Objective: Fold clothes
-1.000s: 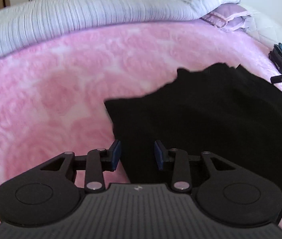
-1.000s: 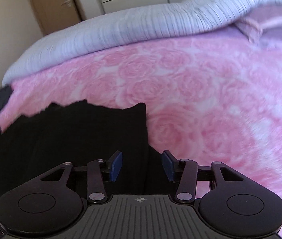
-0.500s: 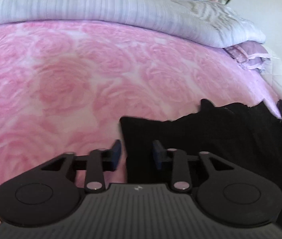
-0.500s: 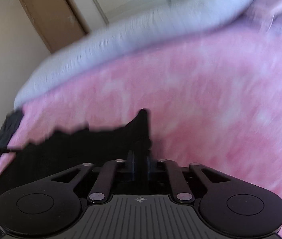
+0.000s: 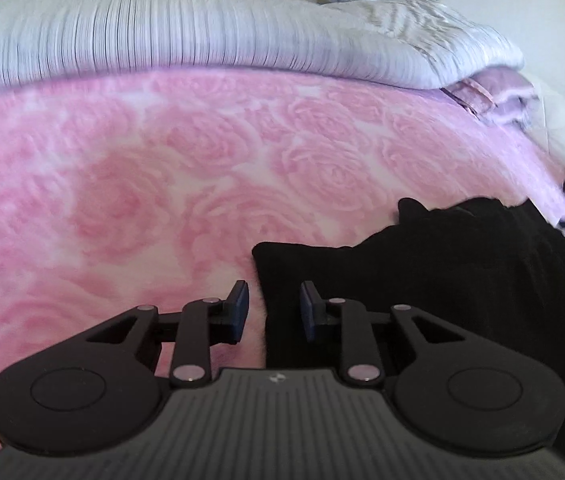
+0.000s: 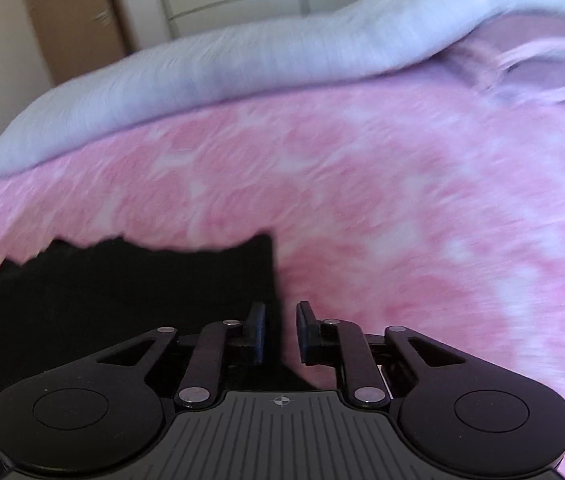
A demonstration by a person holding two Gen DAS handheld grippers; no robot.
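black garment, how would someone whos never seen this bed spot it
Start from the bed's pink rose blanket, which runs up to a striped white duvet at the far side. Near the front edge lies the black garment, flat with a ragged far edge. It is the only dark cloth on the pink.

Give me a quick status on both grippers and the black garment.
Left gripper open over black garment edge. Right gripper opening, nothing pinched. Nothing in the way.

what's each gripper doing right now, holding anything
left gripper: open, edge of the black garment between its fingers, not pinched
right gripper: jaws opening, black garment's edge between them, not gripped
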